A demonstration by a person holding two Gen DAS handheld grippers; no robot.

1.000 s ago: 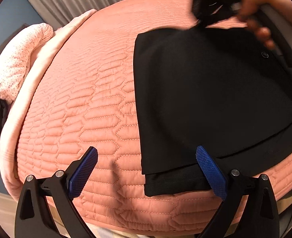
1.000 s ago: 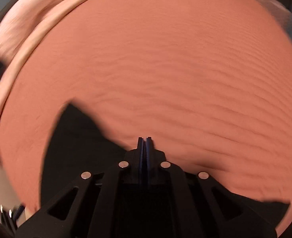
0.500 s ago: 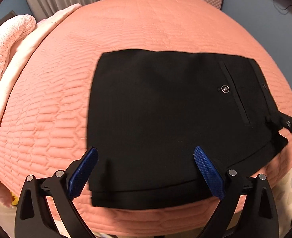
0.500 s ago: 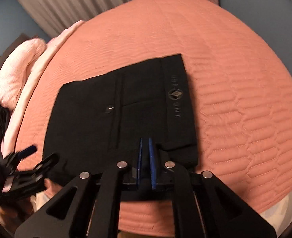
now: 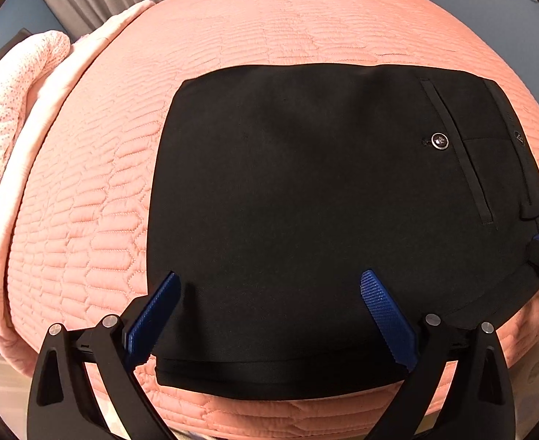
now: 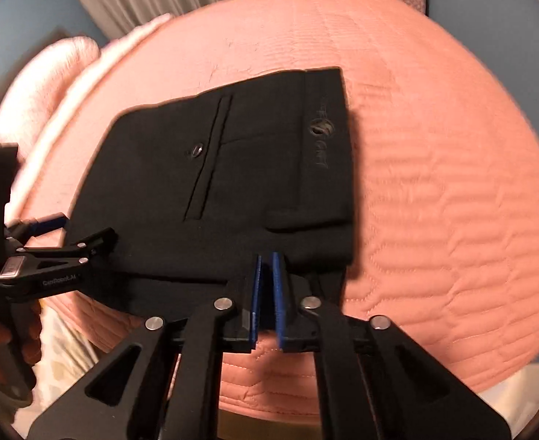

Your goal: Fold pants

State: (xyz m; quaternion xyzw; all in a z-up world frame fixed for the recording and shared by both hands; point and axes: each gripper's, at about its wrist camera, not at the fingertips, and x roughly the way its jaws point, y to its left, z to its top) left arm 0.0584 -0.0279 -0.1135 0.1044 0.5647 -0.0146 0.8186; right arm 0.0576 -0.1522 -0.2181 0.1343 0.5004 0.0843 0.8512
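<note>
Two grippers, each matte black. Left gripper (image 5: 269, 293): two angled fingers with triangular cut-outs, round silver screws (image 5: 111, 321) at the knuckles, ribbed blue pads (image 5: 383, 308) on the inner faces. Right gripper (image 6: 266, 275): same black frame across the bottom of the frame, four silver screws, flat blue pads. At the left edge of the right wrist view, white lettering (image 6: 59, 279) on the black side, hard to read, and a small silver plate beside it.
</note>
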